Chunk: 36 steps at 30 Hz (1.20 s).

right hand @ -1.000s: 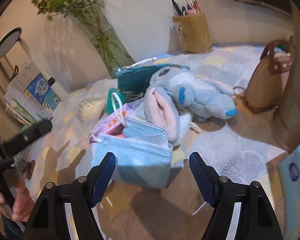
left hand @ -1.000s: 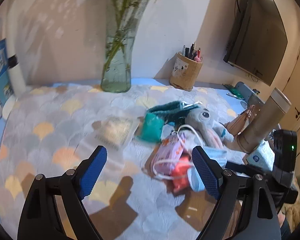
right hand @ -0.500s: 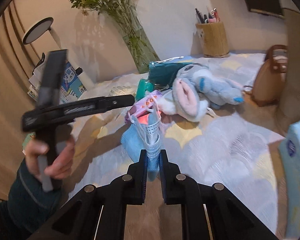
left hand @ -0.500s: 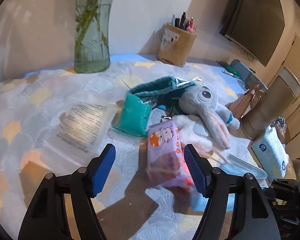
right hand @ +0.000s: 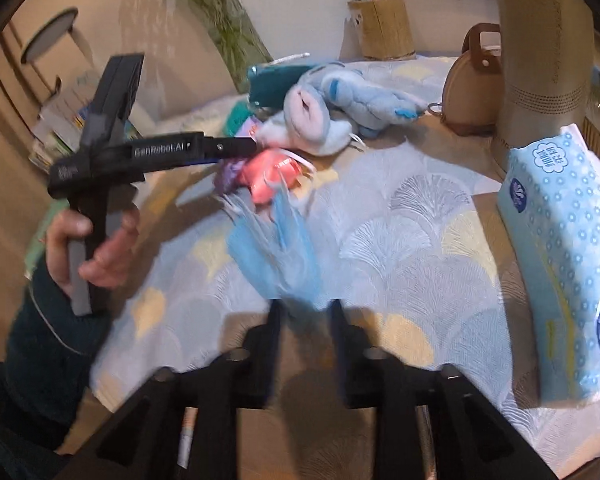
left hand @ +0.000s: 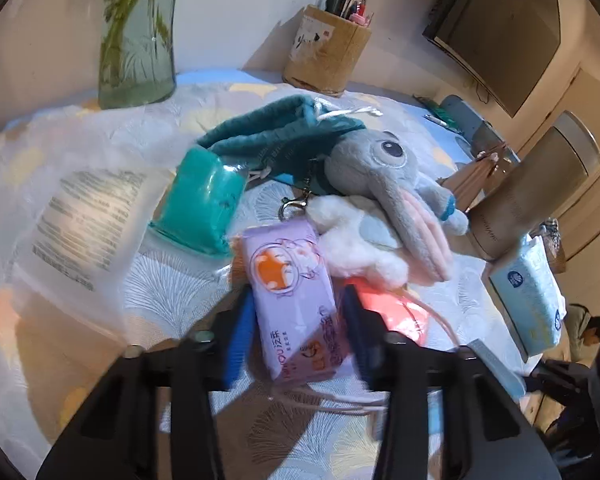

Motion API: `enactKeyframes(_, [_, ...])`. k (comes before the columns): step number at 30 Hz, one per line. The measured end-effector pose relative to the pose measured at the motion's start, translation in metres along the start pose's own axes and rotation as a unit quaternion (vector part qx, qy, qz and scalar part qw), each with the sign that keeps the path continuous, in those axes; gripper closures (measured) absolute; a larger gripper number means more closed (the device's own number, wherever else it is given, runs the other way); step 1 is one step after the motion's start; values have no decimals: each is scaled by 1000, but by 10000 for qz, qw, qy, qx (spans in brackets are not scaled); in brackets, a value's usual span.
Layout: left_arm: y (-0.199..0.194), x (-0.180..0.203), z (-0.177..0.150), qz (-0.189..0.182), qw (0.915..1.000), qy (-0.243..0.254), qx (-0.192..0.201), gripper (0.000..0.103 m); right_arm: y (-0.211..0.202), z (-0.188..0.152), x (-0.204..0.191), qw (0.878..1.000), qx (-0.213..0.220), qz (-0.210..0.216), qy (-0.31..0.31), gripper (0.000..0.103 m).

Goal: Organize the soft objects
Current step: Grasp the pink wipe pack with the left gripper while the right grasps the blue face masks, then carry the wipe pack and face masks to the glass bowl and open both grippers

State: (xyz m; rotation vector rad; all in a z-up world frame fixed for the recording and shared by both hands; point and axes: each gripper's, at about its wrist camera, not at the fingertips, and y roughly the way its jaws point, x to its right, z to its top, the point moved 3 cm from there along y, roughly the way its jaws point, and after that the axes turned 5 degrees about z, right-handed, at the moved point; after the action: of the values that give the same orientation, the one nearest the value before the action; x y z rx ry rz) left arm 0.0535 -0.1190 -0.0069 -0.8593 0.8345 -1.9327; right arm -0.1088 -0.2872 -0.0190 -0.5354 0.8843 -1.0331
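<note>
Left wrist view: left gripper [left hand: 298,320] straddles a purple wipes pack [left hand: 296,300] lying on the desk [left hand: 172,288]. Jaws closing, blue pads at both long sides of the pack; blur hides whether they press yet. Pink mask [left hand: 384,308] touching the pack's right side, partly under a grey plush rabbit [left hand: 384,188]. Teal packet [left hand: 204,204] just left of the pack; teal drawstring pouch [left hand: 276,136] behind it. Clear printed bag [left hand: 84,216] far left. Glass vase [left hand: 140,32] and pen holder [left hand: 328,56] at the back wall. Tissue pack [left hand: 532,300] at right, beside a tall beige cylinder [left hand: 536,192].

Right wrist view: right gripper [right hand: 306,312] low over the desk, jaws opening. Blue face mask [right hand: 276,256] hangs blurred just ahead of the tips, its lower edge between them, not pinched. A hand [right hand: 96,248] in a dark sleeve holds the left gripper, reaching into the pile at the pink mask. Tan bag [right hand: 472,92] behind.
</note>
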Motion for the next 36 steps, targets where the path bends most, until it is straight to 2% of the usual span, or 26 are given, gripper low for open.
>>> enactKeyframes(1, [-1, 0, -1, -4, 10000, 0, 48, 68, -2, 0, -1, 10000, 50, -64, -31, 34])
enactKeyframes(2, [-2, 0, -2, -6, 10000, -15, 79, 69, -9, 4, -2, 9996, 267, -64, -70, 25])
enactKeyframes(5, [-6, -1, -3, 0, 9998, -124, 162, 69, -13, 13, -2, 9992, 392, 25, -58, 19])
enactKeyframes(11, [-14, -12, -5, -146, 9982, -493, 307, 69, 19, 34, -18, 9989, 248, 408, -30, 18])
enactKeyframes(12, [-16, -13, -5, -172, 9978, -542, 337, 69, 29, 35, -22, 9991, 253, 348, -49, 21])
enactKeyframes(13, [-20, -14, -5, -233, 9971, -600, 400, 69, 34, 34, -26, 9993, 250, 282, -62, 43])
enactKeyframes(14, [-23, -15, -5, -278, 9965, -636, 456, 69, 41, 32, -29, 9994, 189, 268, -99, 73])
enactKeyframes(15, [-28, -16, -5, -335, 9958, -680, 519, 69, 48, 30, -32, 9994, 78, 309, -163, 78])
enactKeyframes(17, [-40, -15, -4, -441, 9940, -739, 675, 69, 50, 26, -41, 9989, 127, 89, -435, 89])
enactKeyframes(21, [-66, -6, 0, -563, 9907, -760, 979, 69, 41, 13, -63, 9959, 63, 138, -896, 90])
enactKeyframes(26, [-110, 5, 6, -1000, 9808, -862, 1433, 69, 39, 6, -63, 9955, 31, -31, -950, 90])
enactKeyframes(29, [-134, 12, 5, -927, 9789, -739, 1662, 69, 36, 3, -57, 9968, 45, -19, -796, 90])
enactKeyframes(36, [-171, 35, -9, -707, 9773, -284, 1976, 69, -8, 3, -63, 9945, 621, 124, -835, 90])
